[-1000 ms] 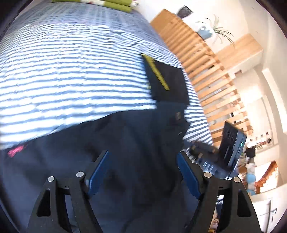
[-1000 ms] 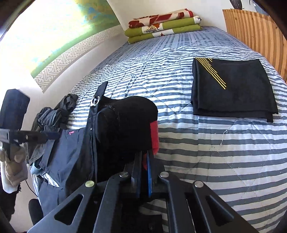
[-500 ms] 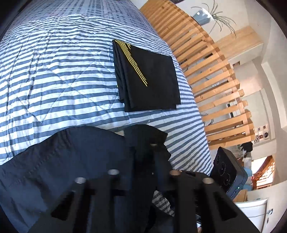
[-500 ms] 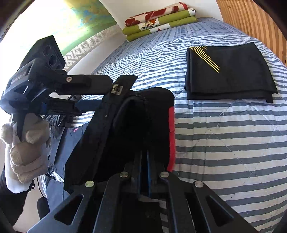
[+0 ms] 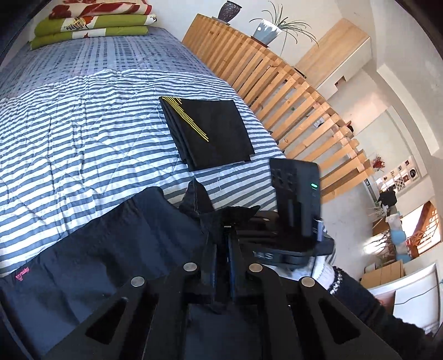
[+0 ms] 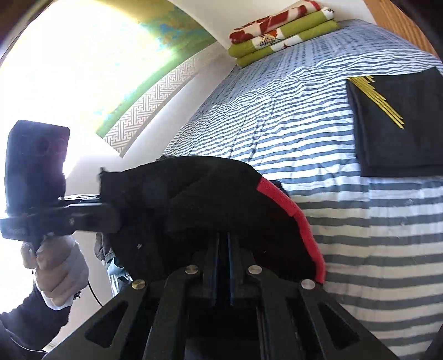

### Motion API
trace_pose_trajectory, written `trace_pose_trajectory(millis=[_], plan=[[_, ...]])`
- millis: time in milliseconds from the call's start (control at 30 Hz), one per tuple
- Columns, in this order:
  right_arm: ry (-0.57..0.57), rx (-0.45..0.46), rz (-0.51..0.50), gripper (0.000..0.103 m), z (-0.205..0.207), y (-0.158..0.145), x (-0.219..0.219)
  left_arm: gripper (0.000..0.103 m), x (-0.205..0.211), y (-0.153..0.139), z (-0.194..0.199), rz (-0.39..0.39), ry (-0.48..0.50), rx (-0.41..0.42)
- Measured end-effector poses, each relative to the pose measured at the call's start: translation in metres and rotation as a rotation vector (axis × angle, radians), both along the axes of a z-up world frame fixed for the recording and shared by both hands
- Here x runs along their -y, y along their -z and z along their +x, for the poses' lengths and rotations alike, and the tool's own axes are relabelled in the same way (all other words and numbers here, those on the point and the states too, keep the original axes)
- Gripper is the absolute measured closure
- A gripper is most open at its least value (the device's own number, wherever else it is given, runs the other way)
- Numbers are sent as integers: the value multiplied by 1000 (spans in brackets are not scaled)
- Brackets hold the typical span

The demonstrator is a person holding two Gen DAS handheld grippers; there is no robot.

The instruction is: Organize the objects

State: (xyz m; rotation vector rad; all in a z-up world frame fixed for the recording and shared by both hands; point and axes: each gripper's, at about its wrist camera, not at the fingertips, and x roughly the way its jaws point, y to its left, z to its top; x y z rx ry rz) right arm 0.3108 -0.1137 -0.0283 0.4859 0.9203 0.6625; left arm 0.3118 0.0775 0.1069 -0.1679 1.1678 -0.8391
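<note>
bright daylight blows out the window point(image 6: 55, 69); fisheye edges curve, frames otherwise sharp.

A home bedroom is showing here. Ahead of the tongs, a bed point(image 5: 83, 116) is lying under a blue-and-white striped quilt, with folded green and floral bedding point(image 5: 91, 23) sitting at its far end. To the right, a wooden slatted partition point(image 5: 290, 91) is carrying potted plants point(image 5: 270, 29); to the left, a bright curtain point(image 6: 116, 63) is hanging.

left gripper point(image 5: 221, 243) — black frame, silver screws, blue-lined jaws | right gripper point(image 6: 221, 243) — same | hands — white gloves, black sleeves
</note>
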Motion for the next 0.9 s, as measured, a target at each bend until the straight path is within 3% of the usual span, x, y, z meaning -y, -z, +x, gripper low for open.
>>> trace_pose_trajectory(millis=[100,167,233,300,333,367,433,533,833,867,900], plan=[[40,-46,-69,97,25,14,-27,97,7,5,-10,77,29,43],[35,-112,-90,97,32,25,-31,97,10,18,-12,84,50,16],[34,-124,-139,96,21,27,-22,97,12,35,-15,127,66,13],[44,-118,-168,88,0,24,0,97,13,62,-19,175,82,-28],[71,-110,-174,73,-9,22,15,96,11,76,-22,195,85,-49],[110,-98,-193,51,-16,22,29,96,8,88,-24,210,82,-70],[188,-69,-232,37,-25,21,57,97,-1,111,-25,221,53,-122],[177,-121,-190,37,-17,33,68,96,-14,128,-25,216,11,-163],[8,-139,-25,38,-25,37,16,96,-19,115,-25,224,-5,-127],[28,-146,-60,47,-25,39,13,96,-19,112,-25,220,-11,-125],[52,-157,-116,63,-23,41,10,96,-18,108,-24,214,-17,-123]])
